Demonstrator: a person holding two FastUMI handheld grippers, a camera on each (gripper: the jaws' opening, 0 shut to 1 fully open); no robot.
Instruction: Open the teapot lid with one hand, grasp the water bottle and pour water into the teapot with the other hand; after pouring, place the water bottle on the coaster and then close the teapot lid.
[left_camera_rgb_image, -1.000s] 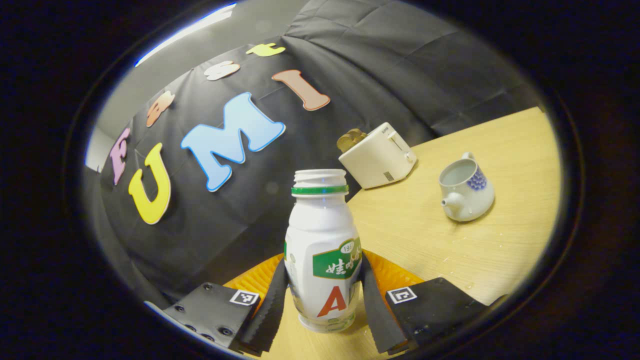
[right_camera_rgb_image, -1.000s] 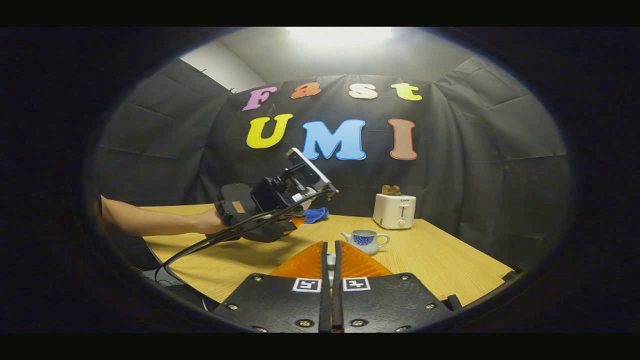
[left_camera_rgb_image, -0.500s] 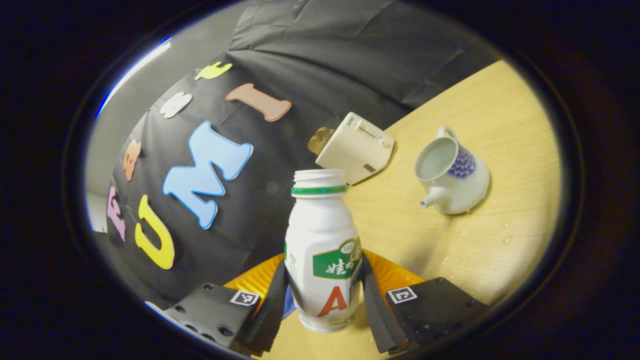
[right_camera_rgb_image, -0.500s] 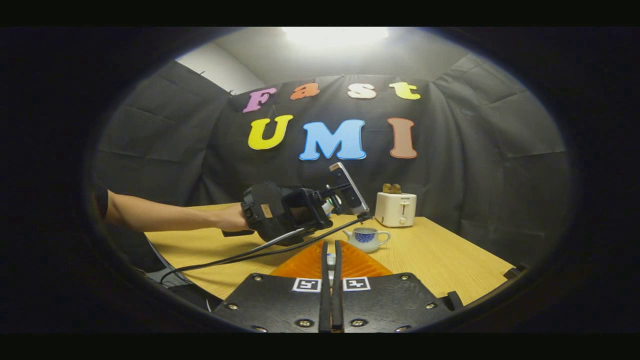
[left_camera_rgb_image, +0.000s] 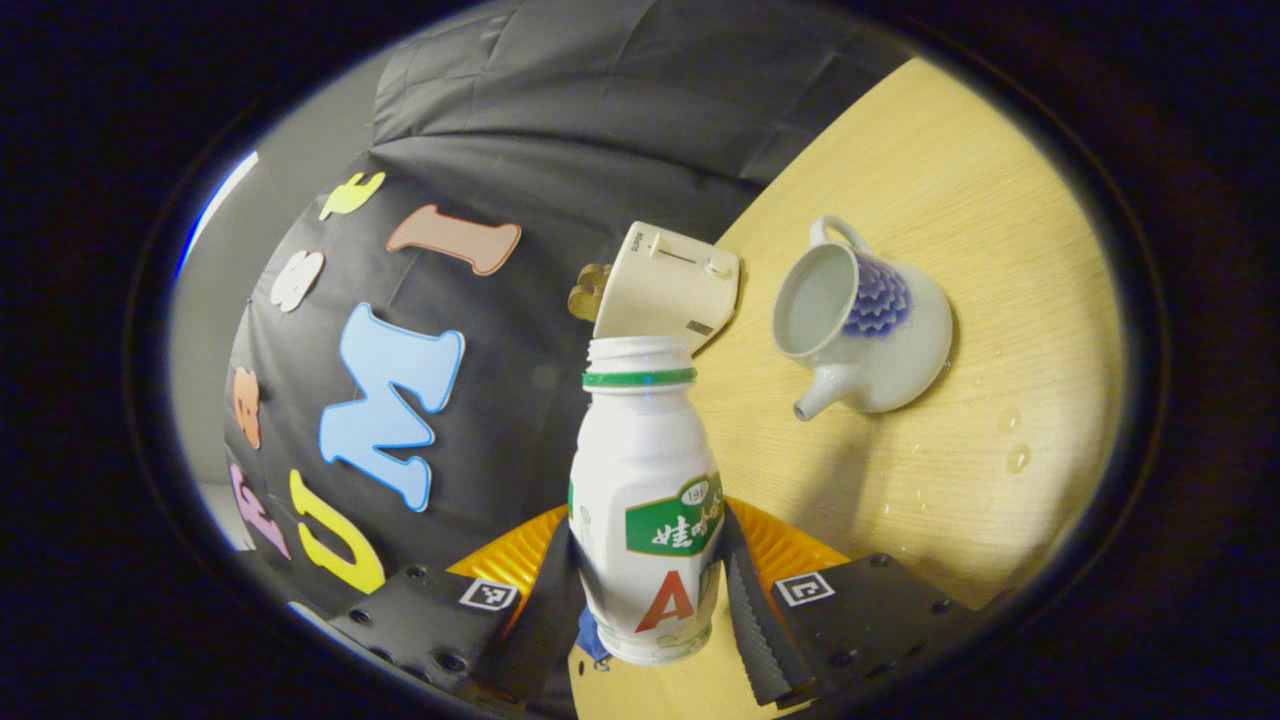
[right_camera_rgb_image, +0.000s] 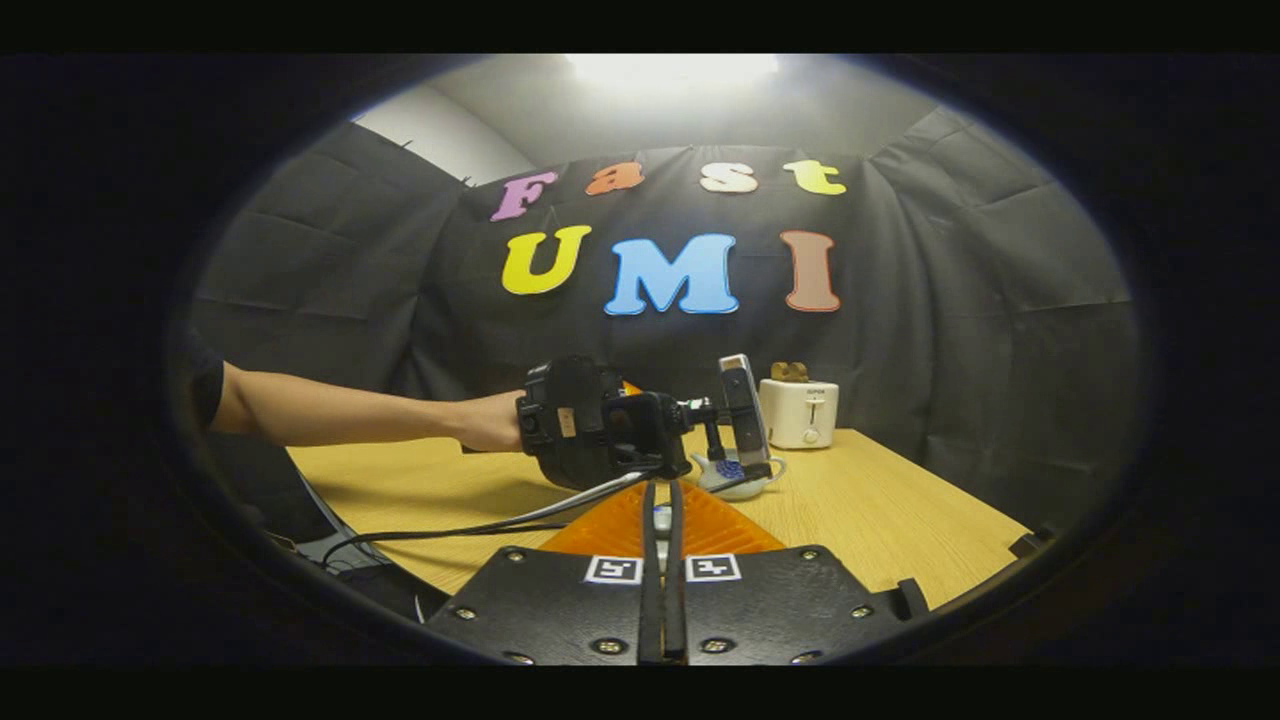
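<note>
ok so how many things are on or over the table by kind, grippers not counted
teapot: 1
water bottle: 1
toaster: 1
total: 3

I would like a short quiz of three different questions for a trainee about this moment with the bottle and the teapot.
1. True or false: the white plastic bottle with the green neck ring has its cap on.
2. The left gripper holds: A) the white toaster; B) the bottle; C) nothing.
3. Fill in: the white ceramic teapot with blue pattern stands on the wooden table with its lid ____.

Key: 1 false; 2 B; 3 off.
</note>
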